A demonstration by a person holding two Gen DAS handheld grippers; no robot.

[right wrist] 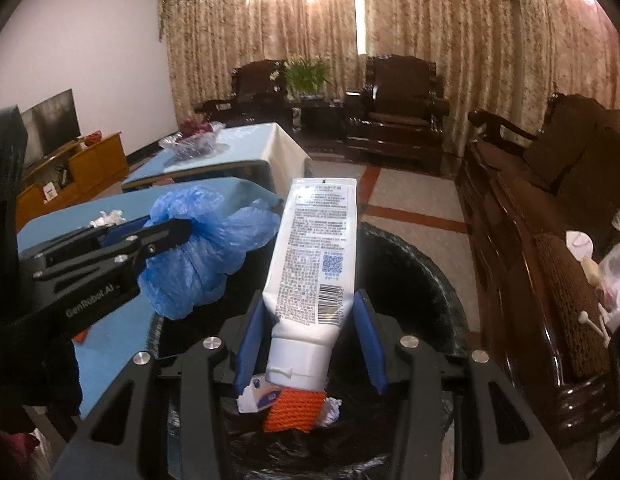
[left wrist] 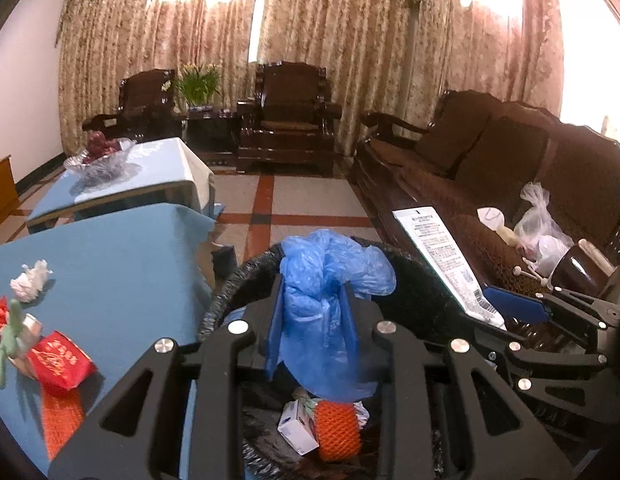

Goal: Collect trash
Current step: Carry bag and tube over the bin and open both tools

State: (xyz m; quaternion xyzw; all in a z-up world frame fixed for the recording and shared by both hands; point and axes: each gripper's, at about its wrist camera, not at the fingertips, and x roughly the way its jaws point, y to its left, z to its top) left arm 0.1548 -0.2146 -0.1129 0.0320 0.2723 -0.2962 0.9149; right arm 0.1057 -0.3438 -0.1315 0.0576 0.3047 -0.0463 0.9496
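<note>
Both tongs are over the bin right now, each with a load. The left tongs (left wrist: 316, 320) are clamped on a crumpled blue plastic bag (left wrist: 330, 280), the blue pads pressing into its sides, and it hangs above the mouth of the round black-lined trash bin (left wrist: 225, 292). The right tongs (right wrist: 310, 344) are clamped on a white squeeze tube with printed text and a barcode (right wrist: 314, 256), cap end down between the pads, flat end sticking up and away. Down in the bin there's already an orange foam fruit net (left wrist: 336, 432) and a small white carton (left wrist: 295, 428), so this looks like the drop-off step of the collecting. I'd say the next move calls for the pads to part while both loads sit over the opening; the bag is light and bulky and may cling to a pad. Further out, the blue-covered surface (left wrist: 121, 264) beside the bin carries a red foil packet (left wrist: 61, 360) and a white crumpled tissue (left wrist: 29, 280), likely next. On the dark wooden sofa (left wrist: 490, 168) lies a clear plastic bag (left wrist: 538, 224).
</note>
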